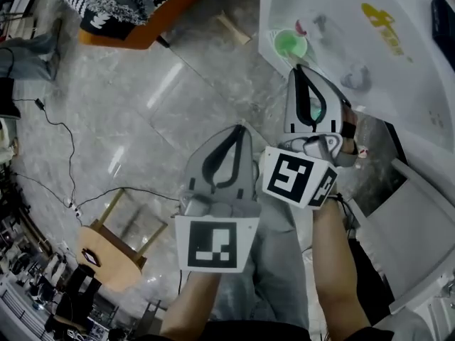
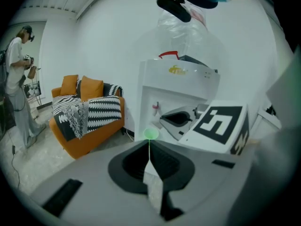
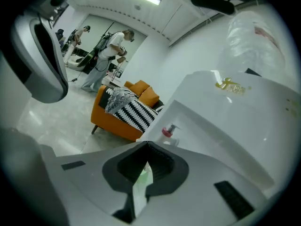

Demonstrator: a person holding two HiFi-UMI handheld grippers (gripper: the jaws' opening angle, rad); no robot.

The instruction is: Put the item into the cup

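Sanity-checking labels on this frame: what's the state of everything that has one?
Left gripper: shut, holding nothing.
Right gripper: shut, holding nothing.
Green cup: upright on the water dispenser, contents unclear.
Water bottle: mounted on top of the dispenser, fill level unclear.

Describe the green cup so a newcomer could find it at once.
Find the white water dispenser at the head view's upper right. In its recess, below the red tap, stands the cup. It is the only green thing there, round and open-topped.
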